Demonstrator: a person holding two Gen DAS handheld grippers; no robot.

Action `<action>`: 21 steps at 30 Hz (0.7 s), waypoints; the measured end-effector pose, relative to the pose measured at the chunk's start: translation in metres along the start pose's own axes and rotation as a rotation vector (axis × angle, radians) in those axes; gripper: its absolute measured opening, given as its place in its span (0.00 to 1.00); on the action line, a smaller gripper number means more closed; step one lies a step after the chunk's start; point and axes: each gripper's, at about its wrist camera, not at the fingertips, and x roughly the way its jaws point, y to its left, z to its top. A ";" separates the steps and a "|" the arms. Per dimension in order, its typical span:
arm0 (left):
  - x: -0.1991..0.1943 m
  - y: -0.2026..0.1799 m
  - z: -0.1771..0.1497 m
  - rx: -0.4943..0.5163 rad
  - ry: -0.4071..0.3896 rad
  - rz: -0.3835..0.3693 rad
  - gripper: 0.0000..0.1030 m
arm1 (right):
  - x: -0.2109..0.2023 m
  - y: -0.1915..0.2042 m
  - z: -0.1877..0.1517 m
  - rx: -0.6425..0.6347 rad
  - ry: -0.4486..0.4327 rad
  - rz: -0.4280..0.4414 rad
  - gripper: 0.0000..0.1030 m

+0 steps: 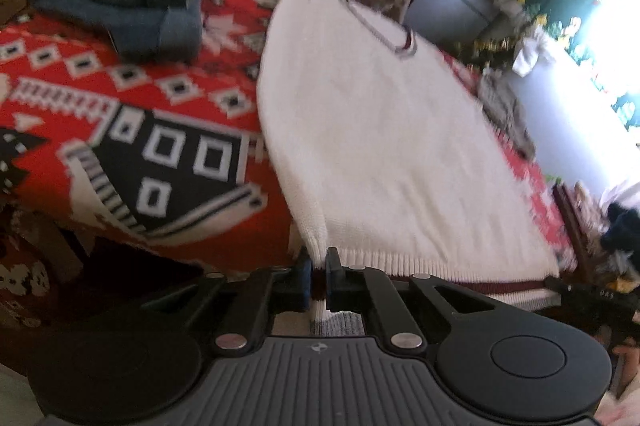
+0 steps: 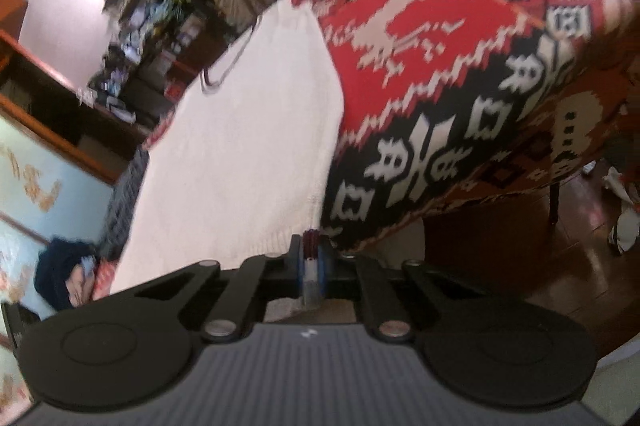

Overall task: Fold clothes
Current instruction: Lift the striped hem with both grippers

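Tongs [image 1: 319, 276] [image 2: 311, 262] both pinch white sweater [image 1: 380, 130] hem; only left view shows folded jeans [image 1: 132, 6].

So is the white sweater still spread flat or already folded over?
Spread flat: the white sweater lies open on the patterned blanket, V-neck showing, hem corners pinched by the left gripper and right gripper.

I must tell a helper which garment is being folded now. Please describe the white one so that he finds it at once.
Look at the table under the red patterned blanket. The white sweater lies flat on it, its ribbed hem toward the camera, where both claws pinch it. Unlike the folded blue garment beside it, it is spread out, plain white, with a dark-striped V-neck and hem.
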 end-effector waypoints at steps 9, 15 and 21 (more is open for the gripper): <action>-0.026 -0.030 0.013 0.174 -0.007 0.086 0.06 | -0.029 0.018 0.009 0.008 -0.072 0.015 0.06; -0.056 -0.042 0.011 0.183 -0.021 0.078 0.06 | -0.074 0.036 0.006 -0.007 -0.125 0.056 0.05; -0.070 -0.040 -0.011 0.156 0.051 0.093 0.06 | -0.118 0.050 -0.014 -0.043 -0.109 0.043 0.05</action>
